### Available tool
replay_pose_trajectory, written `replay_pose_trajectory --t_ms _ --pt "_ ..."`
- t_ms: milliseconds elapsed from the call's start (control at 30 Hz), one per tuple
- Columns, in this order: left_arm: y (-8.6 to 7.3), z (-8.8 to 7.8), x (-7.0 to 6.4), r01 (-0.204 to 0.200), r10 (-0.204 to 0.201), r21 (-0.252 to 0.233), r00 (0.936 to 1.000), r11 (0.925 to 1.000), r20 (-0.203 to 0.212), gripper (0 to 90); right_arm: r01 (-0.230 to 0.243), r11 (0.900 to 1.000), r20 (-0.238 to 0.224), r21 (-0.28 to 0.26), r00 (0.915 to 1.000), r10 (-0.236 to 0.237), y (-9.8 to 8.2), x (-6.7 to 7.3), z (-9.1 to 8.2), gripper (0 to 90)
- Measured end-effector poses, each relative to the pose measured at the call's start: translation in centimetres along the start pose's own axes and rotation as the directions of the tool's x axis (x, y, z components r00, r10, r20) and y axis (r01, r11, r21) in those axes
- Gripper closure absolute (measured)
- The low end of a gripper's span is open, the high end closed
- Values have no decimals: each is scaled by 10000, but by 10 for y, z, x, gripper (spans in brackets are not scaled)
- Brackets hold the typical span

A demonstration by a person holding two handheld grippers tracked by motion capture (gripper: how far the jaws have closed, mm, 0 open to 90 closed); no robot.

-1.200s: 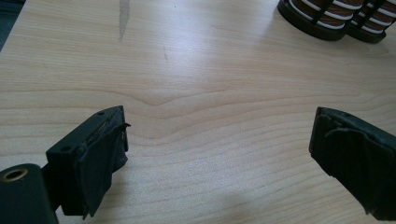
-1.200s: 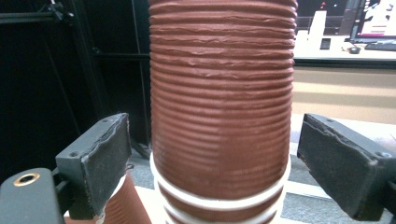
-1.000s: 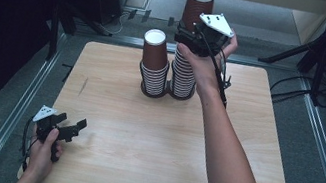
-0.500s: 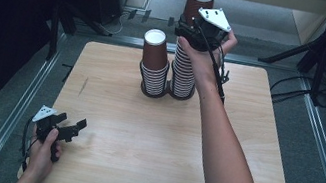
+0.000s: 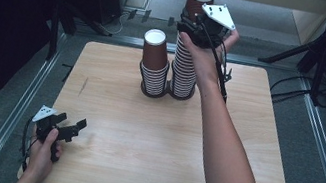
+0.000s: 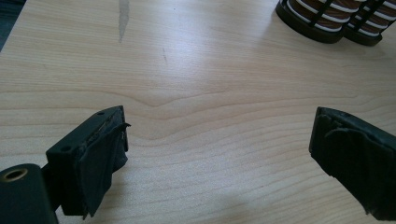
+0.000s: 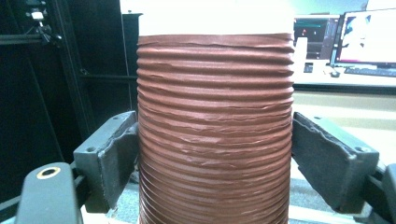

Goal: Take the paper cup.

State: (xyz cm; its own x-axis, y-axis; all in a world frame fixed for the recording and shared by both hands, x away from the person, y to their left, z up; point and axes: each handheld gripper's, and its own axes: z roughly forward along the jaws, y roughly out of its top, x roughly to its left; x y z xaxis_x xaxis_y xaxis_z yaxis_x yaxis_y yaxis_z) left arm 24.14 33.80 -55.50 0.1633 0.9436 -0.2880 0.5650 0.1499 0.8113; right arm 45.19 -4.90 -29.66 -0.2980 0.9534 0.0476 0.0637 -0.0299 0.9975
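Two stacks of brown paper cups stand in black wire holders at the back middle of the table. The shorter stack [image 5: 153,62] is on the left and the tall stack [image 5: 187,65] on the right. My right gripper [image 5: 190,26] is high up at the tall stack's upper cups [image 7: 215,93]. Its jaws press on both sides of the ribbed rims, so it is shut on them. My left gripper [image 5: 74,126] rests low over the table's front left corner. It is open, and only bare wood lies between its jaws [image 6: 217,149].
The wooden table [image 5: 152,140] has a metal frame rail [image 5: 21,107] along its left side and another along its right. The holder bases [image 6: 308,25] lie far ahead of my left gripper. Cables trail on the floor to the right.
My right gripper has risen slightly along the tall stack, while the stack's top has stayed where it was. The left gripper has not moved.
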Motion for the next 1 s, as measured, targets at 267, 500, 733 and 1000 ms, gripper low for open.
replay_pose_trajectory --t_ms 267,500,733,1000 --pt "0 0 0 31 -31 22 10000 10000 16 46 -280 9970 84 724 9996 275 -7 0 15 122" --pt "0 0 0 31 -31 27 10000 10000 36 46 10 9970 26 775 10000 -12 -5 0 15 138" --pt "0 0 0 17 -17 33 10000 10000 18 46 -53 10000 104 73 9999 52 0 1 12 156" --pt "0 0 0 25 -25 31 10000 10000 4 46 185 9889 -154 -1473 9997 -210 13 2 2 157"
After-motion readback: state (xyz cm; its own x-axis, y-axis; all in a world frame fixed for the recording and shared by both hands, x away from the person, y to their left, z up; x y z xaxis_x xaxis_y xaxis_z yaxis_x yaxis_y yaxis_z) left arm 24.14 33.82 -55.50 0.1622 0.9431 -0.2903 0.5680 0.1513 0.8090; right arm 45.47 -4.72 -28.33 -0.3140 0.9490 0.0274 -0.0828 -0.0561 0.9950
